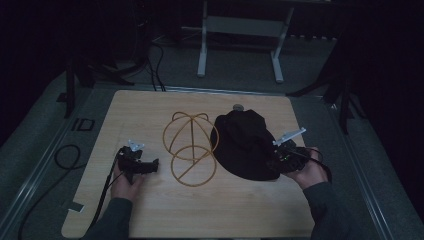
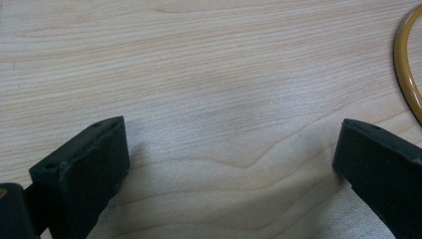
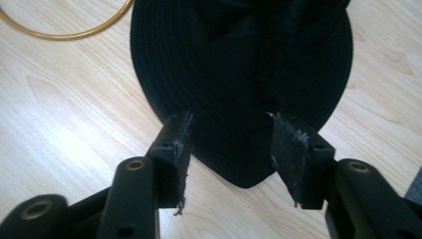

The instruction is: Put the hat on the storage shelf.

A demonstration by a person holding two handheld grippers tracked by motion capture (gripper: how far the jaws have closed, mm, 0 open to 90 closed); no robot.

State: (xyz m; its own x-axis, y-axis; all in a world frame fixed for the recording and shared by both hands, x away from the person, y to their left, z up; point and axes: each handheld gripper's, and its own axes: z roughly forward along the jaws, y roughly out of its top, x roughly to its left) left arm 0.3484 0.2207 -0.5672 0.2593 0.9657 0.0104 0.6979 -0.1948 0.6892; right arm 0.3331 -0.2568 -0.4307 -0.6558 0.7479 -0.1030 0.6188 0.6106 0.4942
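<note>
The right gripper (image 1: 278,159), held in the person's right hand (image 1: 306,172) at the near right of the wooden table (image 1: 150,210), has its jaws released and spread apart; in the right gripper view (image 3: 229,149) they hang above the rounded brim of a black cap (image 3: 239,74) without pressing on it, the brim's edge lying between and below the two pads. The black cap (image 1: 245,142) lies flat on the table's right half, its crown toward the far side and its brim toward the near side, just beside the gripper. Just left of the cap, and touching or nearly touching it, stands a golden wire cap frame (image 1: 189,147), a dome of thin hoops over a round base ring. Farther left, well apart from the frame, the left gripper (image 1: 150,166) rests low on the table in the person's left hand (image 1: 127,182), its jaws wide open with bare wood between them (image 2: 229,164); an arc of the golden ring (image 2: 405,74) shows at the right edge of the left gripper view.
</note>
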